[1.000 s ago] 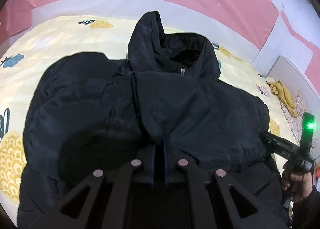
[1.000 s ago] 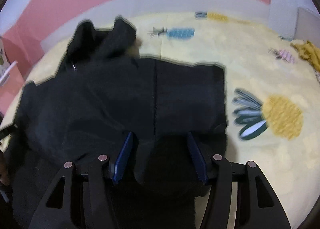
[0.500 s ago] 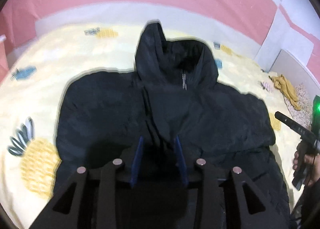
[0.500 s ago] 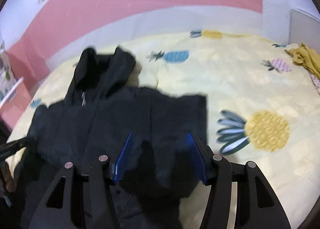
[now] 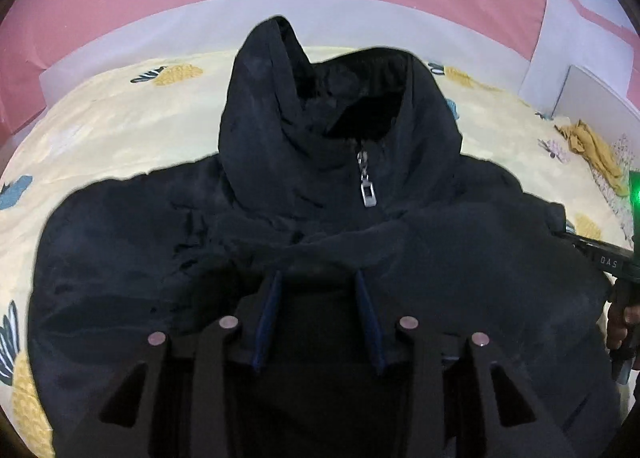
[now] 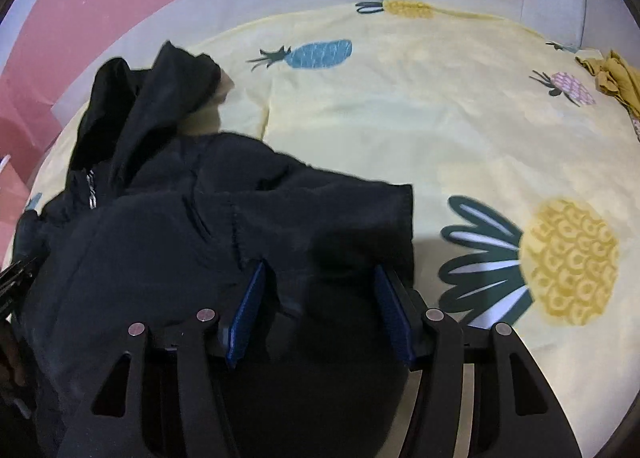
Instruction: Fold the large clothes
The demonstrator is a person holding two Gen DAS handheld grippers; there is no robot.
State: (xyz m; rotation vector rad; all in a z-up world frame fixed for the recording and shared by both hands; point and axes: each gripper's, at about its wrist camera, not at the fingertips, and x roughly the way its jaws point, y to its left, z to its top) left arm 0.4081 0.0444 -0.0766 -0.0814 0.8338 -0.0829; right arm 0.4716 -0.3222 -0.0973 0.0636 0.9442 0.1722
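Observation:
A black hooded jacket (image 5: pixel 440 242) lies front up on the bed, its hood (image 5: pixel 276 97) toward the wall and a silver zip pull (image 5: pixel 368 189) at the collar. My left gripper (image 5: pixel 317 276) hovers low over the chest just below the collar. Its jaws are opening, with fabric beneath them but nothing pinched between the pads. My right gripper (image 6: pixel 320 270) stands open over the jacket's (image 6: pixel 180 258) right-hand folded edge, pads clear of the cloth. The right gripper (image 5: pixel 612 262) also shows at the left wrist view's right edge, held by a hand.
The bed carries a yellow sheet (image 6: pixel 400 117) printed with pineapples. A crumpled mustard cloth (image 5: pixel 592 145) lies at the far right near a white panel (image 5: pixel 592 93); the same mustard cloth (image 6: pixel 616 73) shows in the right wrist view. A pink and white wall stands behind the bed.
My left gripper was shut at the jacket's fabric, then parted its jaws and let go, and now sits nearer the collar. The right gripper kept its jaws wide and shifted over the jacket's edge.

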